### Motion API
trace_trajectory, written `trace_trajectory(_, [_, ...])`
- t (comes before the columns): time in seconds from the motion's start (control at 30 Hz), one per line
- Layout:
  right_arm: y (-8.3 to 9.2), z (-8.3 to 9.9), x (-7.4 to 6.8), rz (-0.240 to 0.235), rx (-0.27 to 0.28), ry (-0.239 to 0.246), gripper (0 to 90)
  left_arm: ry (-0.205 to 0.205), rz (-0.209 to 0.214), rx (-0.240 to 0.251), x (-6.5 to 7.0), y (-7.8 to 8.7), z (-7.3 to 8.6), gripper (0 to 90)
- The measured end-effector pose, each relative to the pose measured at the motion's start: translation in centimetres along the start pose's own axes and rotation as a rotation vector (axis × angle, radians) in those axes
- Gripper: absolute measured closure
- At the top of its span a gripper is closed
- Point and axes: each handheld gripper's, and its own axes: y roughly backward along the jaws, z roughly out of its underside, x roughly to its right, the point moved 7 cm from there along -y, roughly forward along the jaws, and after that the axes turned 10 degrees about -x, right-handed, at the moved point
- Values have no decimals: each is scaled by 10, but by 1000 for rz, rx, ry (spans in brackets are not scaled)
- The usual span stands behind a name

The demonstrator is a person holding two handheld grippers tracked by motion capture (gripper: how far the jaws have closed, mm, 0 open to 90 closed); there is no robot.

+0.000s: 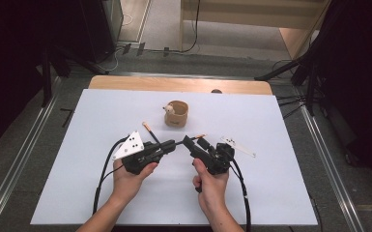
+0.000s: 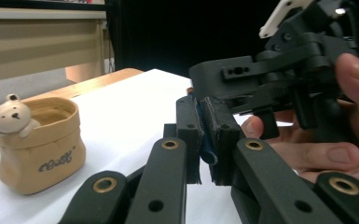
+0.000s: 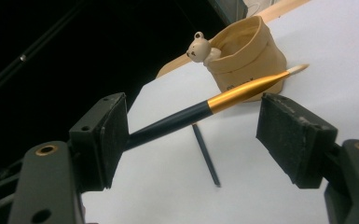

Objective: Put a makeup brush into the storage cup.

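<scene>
Black-and-gold brush (image 3: 214,107) sitting clamped in left gripper (image 1: 173,143), jaws closed on its handle; right gripper (image 3: 191,140) jaws gaping around brush (not touching), near bear pot (image 1: 176,114).

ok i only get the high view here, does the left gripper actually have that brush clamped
observer: yes. In the left gripper view the left gripper has its pads shut on the dark blue handle of the brush.
operator: and the right one, is it on it yet
observer: not yet. In the right gripper view the right gripper stands open; the brush crosses the gap and the pad on the right of that view is clear of it.
operator: what's at the free end of it
observer: a gold ferrule and a pale tip, pointing toward the bear cup.
</scene>
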Motion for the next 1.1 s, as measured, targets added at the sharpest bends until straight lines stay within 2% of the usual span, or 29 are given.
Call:
trace_trajectory(0.13, [1,-1,3,-4,12,-21,335,-12,-1,-2,3,-3,1,856])
trace_trajectory(0.37, [0,-1,9,-40,10,-92,452,-24,8,-8,6,-4,2,856])
trace_trajectory(0.63, [1,-1,11,-80,10,-113,547,-36,8,-14,7,-6,4,856])
trace_trajectory(0.73, [2,-2,11,-116,16,-128,622,-48,10,-45,9,-9,7,856])
trace_trajectory(0.77, [4,-2,11,-136,18,-137,666,-41,16,-85,9,-12,10,854])
trace_trajectory(0.8, [5,-3,10,-158,20,-141,742,-31,35,-146,9,-15,14,851])
trace_trajectory(0.83, [7,-5,9,-185,25,-131,831,-20,51,-165,10,-17,17,822])
trace_trajectory(0.9, [10,-7,8,-172,33,-87,847,-15,-1,-147,9,-16,16,498])
trace_trajectory(0.93, [12,-8,7,-163,39,-53,847,-20,-20,-157,8,-15,16,377])
trace_trajectory(1.03, [15,-10,4,-106,59,55,847,21,-29,-155,2,-9,14,157])
trace_trajectory(1.1, [16,-11,3,-83,67,107,847,32,-1,-158,0,-5,16,5])
